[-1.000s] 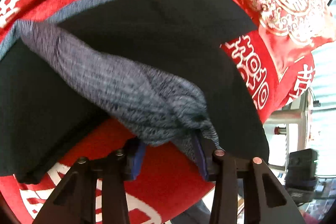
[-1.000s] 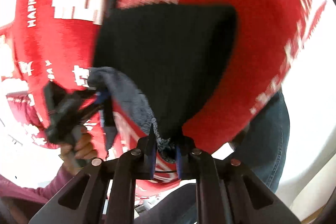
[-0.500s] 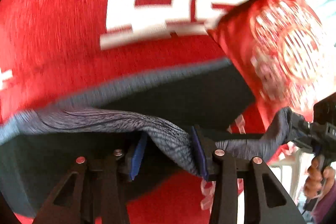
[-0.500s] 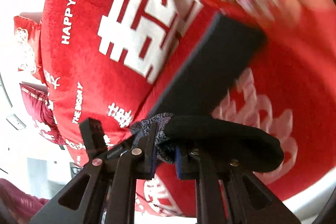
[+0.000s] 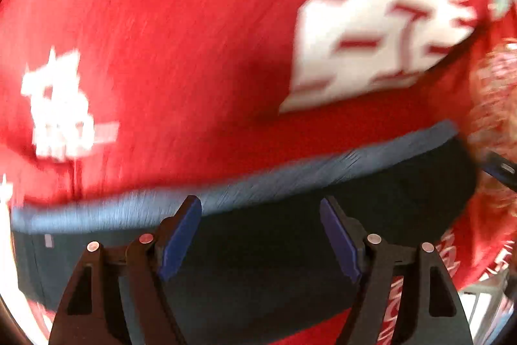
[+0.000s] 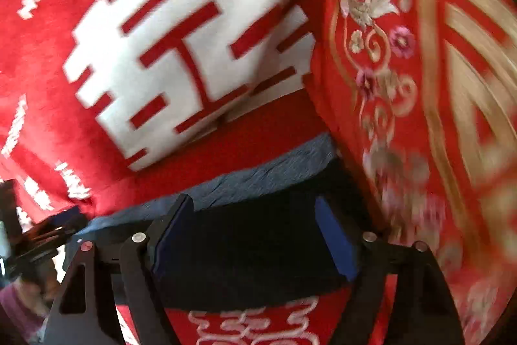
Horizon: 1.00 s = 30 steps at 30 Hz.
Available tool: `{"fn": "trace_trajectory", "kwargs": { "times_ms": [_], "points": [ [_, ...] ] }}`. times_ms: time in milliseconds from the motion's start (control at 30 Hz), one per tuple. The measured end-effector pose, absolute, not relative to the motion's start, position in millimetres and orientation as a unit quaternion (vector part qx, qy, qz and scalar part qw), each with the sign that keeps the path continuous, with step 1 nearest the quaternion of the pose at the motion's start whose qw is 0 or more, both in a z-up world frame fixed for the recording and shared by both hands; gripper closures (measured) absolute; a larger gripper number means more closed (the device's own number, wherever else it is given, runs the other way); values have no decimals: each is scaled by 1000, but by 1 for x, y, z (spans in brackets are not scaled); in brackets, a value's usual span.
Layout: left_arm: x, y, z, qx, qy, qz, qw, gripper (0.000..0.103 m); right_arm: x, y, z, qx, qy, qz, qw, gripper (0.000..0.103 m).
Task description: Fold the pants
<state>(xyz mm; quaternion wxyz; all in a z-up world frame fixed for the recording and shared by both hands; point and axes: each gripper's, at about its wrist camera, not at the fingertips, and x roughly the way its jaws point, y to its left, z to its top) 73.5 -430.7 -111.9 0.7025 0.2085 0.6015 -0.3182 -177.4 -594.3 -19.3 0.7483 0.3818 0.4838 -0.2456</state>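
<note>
Nearest to us in the left wrist view, our left tool point(image 5: 260, 236) points steeply down over the pants point(image 5: 258, 261), its blue pads point(image 5: 179, 236) spread and still opening, with dark cloth showing between them but neither pad pressing on it. We read this as a release: the fabric is laid where we want it, so there is no reason to keep a pinch. Our right tool point(image 6: 255, 236) shows the same in its own view, pads point(image 6: 336, 243) wide apart and opening over the black cloth point(image 6: 255, 248), nothing clamped.

The pants lie as a flat dark band across the near part of a red bedspread point(image 5: 161, 54), which looks to cover a bed, though we cannot see its edges. A grey-blue strip point(image 5: 290, 177) runs along the band's far side, probably an under layer peeking out beyond the folded layer. That neat offset suggests one fold is set down and at least one more is likely to come.

Beyond the pants, the large white character point(image 6: 181, 54) printed on the bedspread fills the middle. Farther right, an embroidered red and gold cushion point(image 6: 436, 86) sits just beside the pants' right end, perhaps touching it; blur keeps us from telling.
</note>
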Motion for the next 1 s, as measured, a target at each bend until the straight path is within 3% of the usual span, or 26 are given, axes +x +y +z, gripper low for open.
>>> {"fn": "trace_trajectory", "kwargs": {
  "times_ms": [100,133,233,300,333,433,500,567,600,800,1000],
  "points": [
    [72,-407,-145,212,631,-258,700,26,-211,-581,-41,411,500,-293,704,28],
    [72,-400,-152,212,636,-243,701,26,-221,-581,-50,428,500,-303,690,37],
    [70,-390,-165,208,643,-231,700,26,-242,-592,-79,483,482,-328,653,51],
    [67,-389,-165,212,636,-234,704,26,-241,-603,-85,494,466,-337,652,85],
    [67,-390,-165,220,635,-234,703,26,-238,-606,-82,492,462,-335,658,96],
    [64,-387,-167,224,637,-236,699,25,-230,-598,-63,436,472,-329,692,96],
    [59,-392,-170,232,633,-235,700,21,-239,-598,-81,443,509,-330,661,95],
    [58,-393,-168,240,641,-231,692,21,-251,-602,-89,458,520,-334,639,72],
    [58,-396,-166,245,643,-231,688,21,-254,-602,-83,454,517,-338,642,69],
    [57,-439,-140,248,594,-287,709,21,-214,-584,-28,324,515,-279,743,69],
    [78,-499,-165,239,583,-277,725,21,-136,-618,-73,290,539,-256,748,69]
  ]
}}
